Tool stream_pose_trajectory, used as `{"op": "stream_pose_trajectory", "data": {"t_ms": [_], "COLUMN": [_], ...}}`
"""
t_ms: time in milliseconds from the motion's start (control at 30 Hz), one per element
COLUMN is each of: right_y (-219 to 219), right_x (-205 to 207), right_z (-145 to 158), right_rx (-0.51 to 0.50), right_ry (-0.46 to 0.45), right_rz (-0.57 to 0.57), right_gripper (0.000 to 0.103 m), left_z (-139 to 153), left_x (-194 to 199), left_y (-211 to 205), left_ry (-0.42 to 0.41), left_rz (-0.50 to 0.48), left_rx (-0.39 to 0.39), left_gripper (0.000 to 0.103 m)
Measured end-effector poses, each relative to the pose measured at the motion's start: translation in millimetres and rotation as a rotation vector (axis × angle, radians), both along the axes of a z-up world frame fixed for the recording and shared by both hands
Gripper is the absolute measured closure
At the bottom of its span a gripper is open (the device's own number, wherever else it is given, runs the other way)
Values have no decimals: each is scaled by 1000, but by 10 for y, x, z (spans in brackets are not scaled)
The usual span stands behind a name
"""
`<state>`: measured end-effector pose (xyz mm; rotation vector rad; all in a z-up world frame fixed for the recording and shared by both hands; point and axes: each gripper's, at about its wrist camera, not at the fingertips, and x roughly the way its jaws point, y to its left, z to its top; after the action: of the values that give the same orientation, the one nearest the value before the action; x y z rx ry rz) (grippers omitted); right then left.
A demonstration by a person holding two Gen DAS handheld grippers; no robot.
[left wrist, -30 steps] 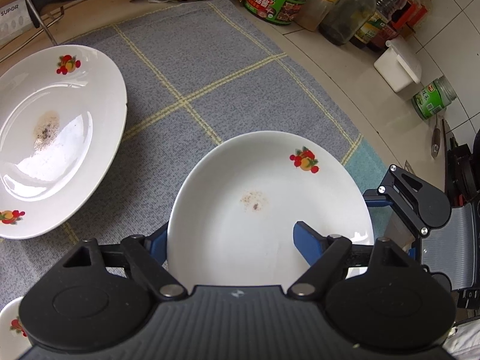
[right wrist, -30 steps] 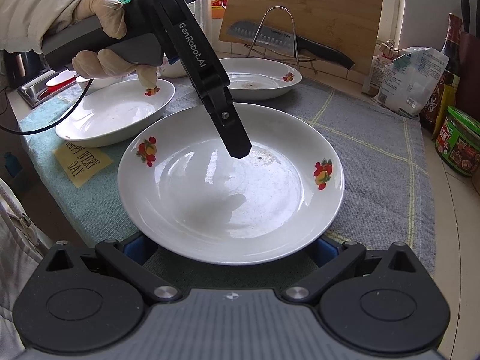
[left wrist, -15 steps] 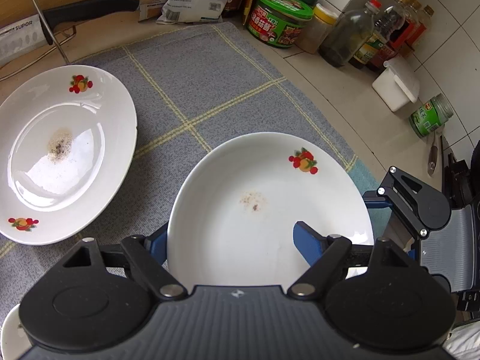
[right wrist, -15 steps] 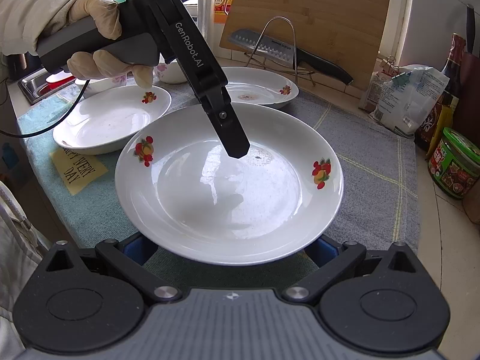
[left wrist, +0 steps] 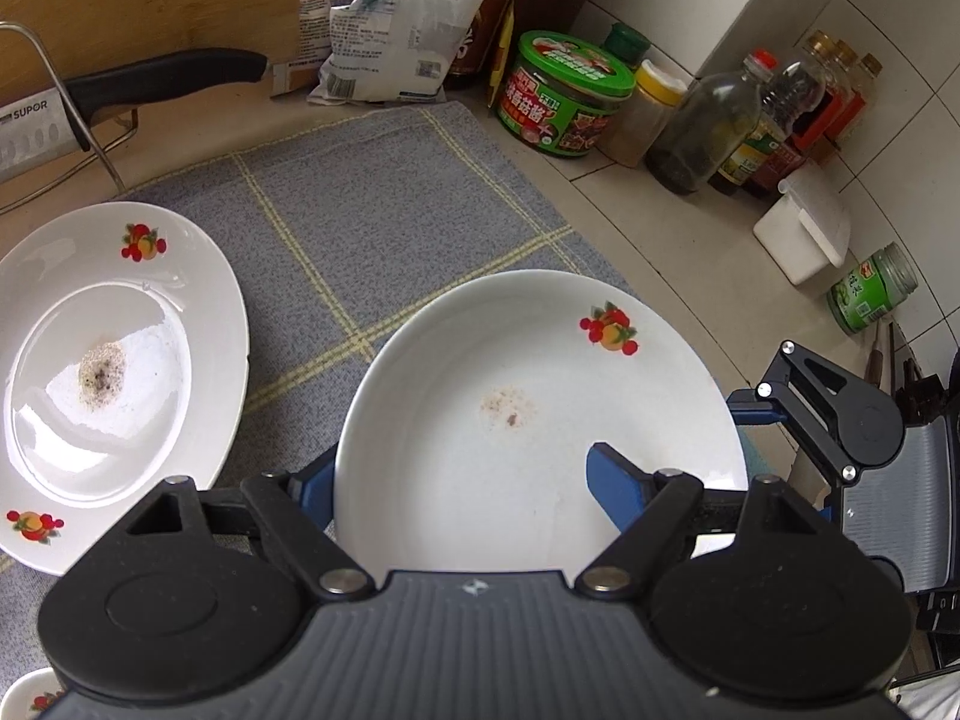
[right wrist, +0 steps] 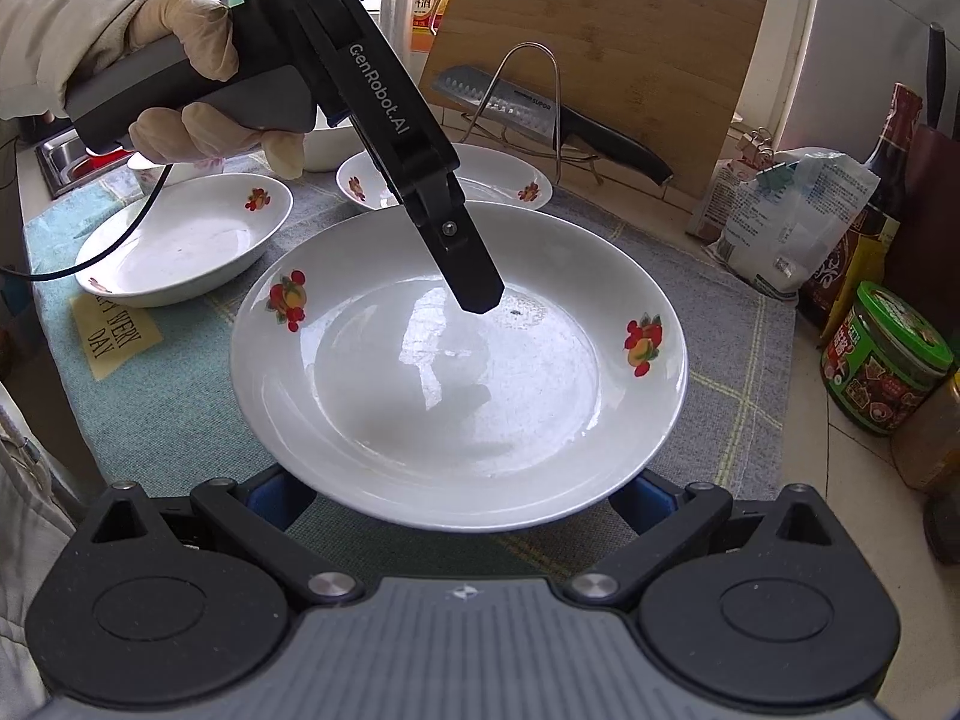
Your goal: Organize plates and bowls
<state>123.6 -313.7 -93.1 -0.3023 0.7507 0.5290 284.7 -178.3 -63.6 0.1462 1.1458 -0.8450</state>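
A white plate (left wrist: 540, 396) with fruit prints and a small brown smear hangs just above the grey checked cloth (left wrist: 372, 228). My left gripper (left wrist: 456, 468) is shut on its rim, one blue-padded finger on top and the other beneath. From the right wrist view the plate (right wrist: 462, 372) fills the middle, and the left gripper (right wrist: 477, 294), held by a gloved hand (right wrist: 198, 42), reaches down into it. My right gripper (right wrist: 459, 498) stands wide open, its fingers spread under the plate's near rim with the tips hidden.
A crumb-marked plate (left wrist: 108, 372) lies left on the cloth. A deeper plate (right wrist: 180, 240), a small bowl (right wrist: 360, 186) and another plate (right wrist: 510, 177) sit behind. A knife (right wrist: 540, 114) rests on a wire rack before a cutting board (right wrist: 600, 60). Jars (left wrist: 564, 96) and bottles (left wrist: 702, 126) line the right.
Both grippers have carried the plate a little up and across the cloth. The crumb-marked plate has slid lower in the left view, and more of the back counter shows.
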Motion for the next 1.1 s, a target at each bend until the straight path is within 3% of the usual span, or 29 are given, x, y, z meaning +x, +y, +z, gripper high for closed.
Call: {"op": "stream_pose_trajectory", "data": {"t_ms": [1100], "right_y": [-526], "right_x": [469], "right_z": [-255], "right_rx": [-15], "right_ry": [43], "right_rz": [-75], "right_gripper": [0], "left_z": [-323], "left_x": [460], "left_y": [-669], "left_ry": [-32], "left_rz": [19], "left_rx": [-4], "left_gripper": [21]}}
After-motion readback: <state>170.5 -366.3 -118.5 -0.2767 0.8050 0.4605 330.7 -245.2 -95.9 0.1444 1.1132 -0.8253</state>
